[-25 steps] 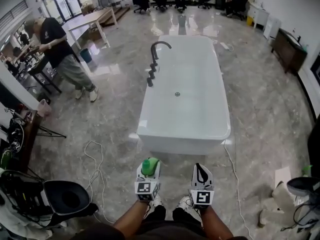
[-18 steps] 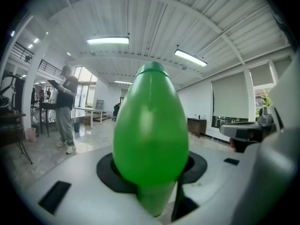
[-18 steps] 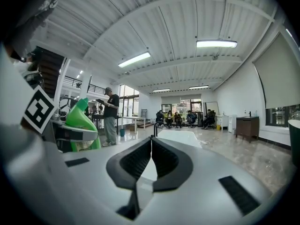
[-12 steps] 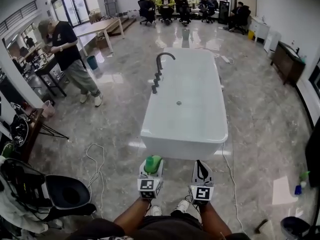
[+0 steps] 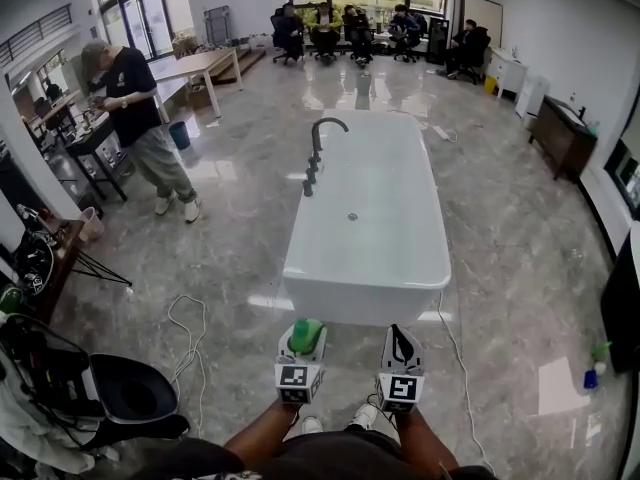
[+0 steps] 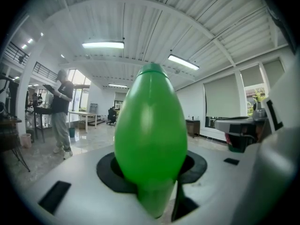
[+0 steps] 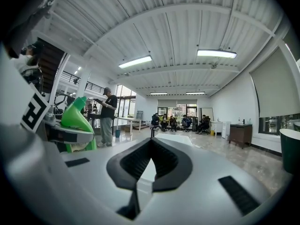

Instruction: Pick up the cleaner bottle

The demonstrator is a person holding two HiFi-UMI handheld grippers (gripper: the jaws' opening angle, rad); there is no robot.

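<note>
Grey marble floor (image 5: 520, 228) fills most of the head view. In the ctr stands a white freestanding bathtub (image 5: 368, 218) w/ a dark curved faucet (image 5: 322, 133) on its left rim. One person (image 5: 135, 118) stands well left of the tub, head bent over something held in the hands. A seated group (image 5: 350, 28) is at the far end by the windows. Lower left: a black chair (image 5: 135, 393), w/ a white cable (image 5: 185, 328) looped on the floor just beside it.

At the bottom edge, both forearms reach fwd, grippers side by side and apart, this side of the tub's near end.

The left gripper (image 5: 303, 344) has its jaws partway apart and clamped on the cleaner bottle (image 5: 306, 330). The bottle is green, rounded and tapering to a top, and sits btw the jaws, clear of the floor. In the left gripper view the bottle (image 6: 151, 144) stands upright and fills the gap. The right gripper view also catches it at left (image 7: 77, 116).

The right gripper (image 5: 403, 336) has its jaws together at the tips, nothing btw them. The right gripper view (image 7: 150, 158) shows only the tub beyond.
</note>
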